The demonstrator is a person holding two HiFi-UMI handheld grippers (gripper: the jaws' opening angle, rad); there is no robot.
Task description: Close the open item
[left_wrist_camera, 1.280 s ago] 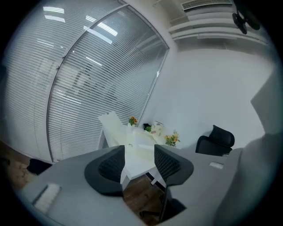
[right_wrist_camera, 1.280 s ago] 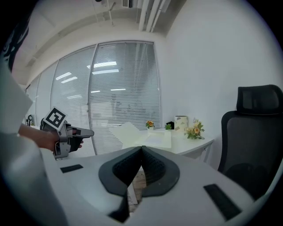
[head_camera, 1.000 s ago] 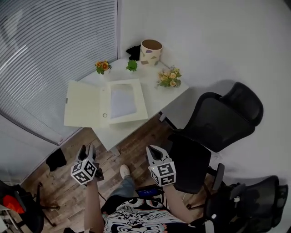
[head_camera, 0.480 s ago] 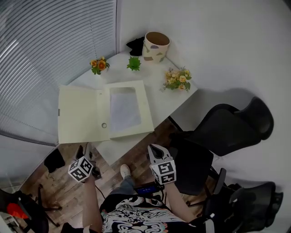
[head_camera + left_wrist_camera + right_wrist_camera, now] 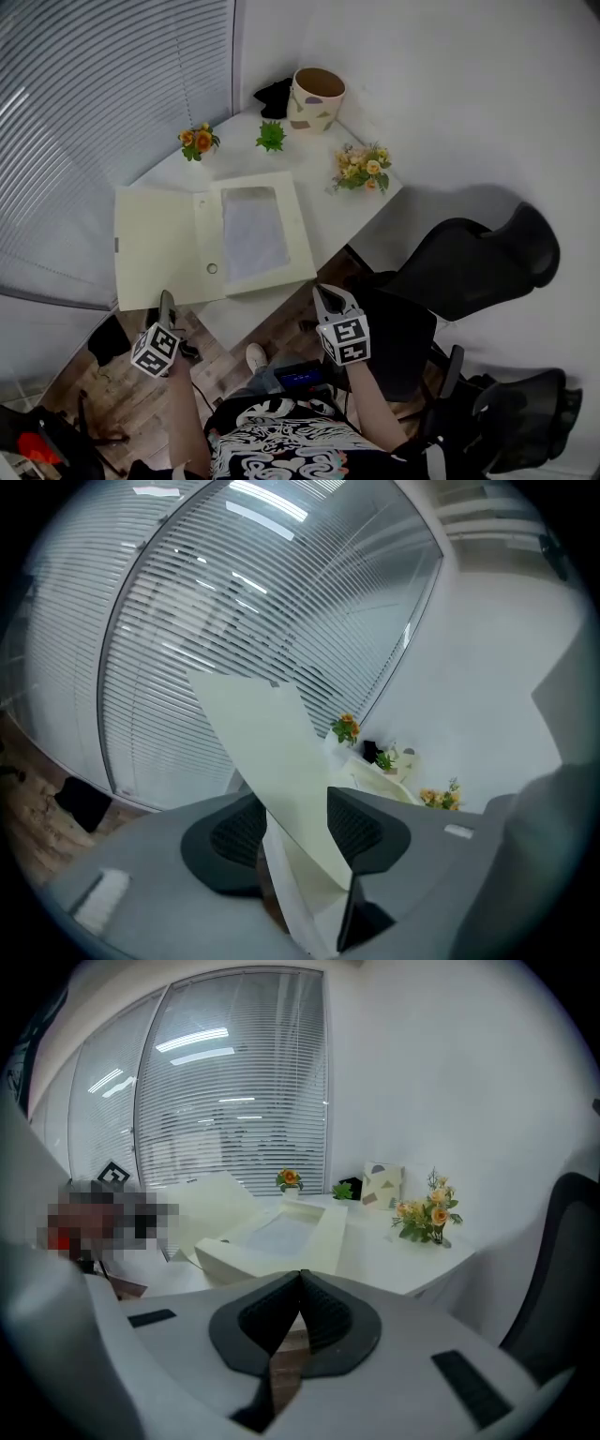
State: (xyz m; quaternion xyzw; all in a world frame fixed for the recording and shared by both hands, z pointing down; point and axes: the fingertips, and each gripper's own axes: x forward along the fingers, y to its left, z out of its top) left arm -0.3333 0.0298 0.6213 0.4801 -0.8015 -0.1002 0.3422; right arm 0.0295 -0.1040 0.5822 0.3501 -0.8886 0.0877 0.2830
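A cream file box (image 5: 253, 230) lies open on the white table (image 5: 328, 202), with white paper in its tray and its lid (image 5: 155, 248) spread flat to the left, overhanging the table edge. My left gripper (image 5: 166, 302) sits just below the lid's near edge. In the left gripper view the lid (image 5: 272, 761) runs through the gap of the left gripper (image 5: 295, 817). Its jaws have just been closing a little and stand open, pads off the lid. My right gripper (image 5: 326, 295) hangs off the table's near corner, shut and empty; the right gripper (image 5: 300, 1279) faces the box (image 5: 272, 1237).
At the table's far side stand a patterned pot (image 5: 314, 98), a small green plant (image 5: 271, 136), orange flowers (image 5: 197, 141) and a pale bouquet (image 5: 361, 169). A black office chair (image 5: 459, 272) is at the right. Window blinds (image 5: 94, 112) line the left.
Both grippers have come closer to the table's near edge. The left one has shifted left to the lid's overhanging edge. The box has not moved.
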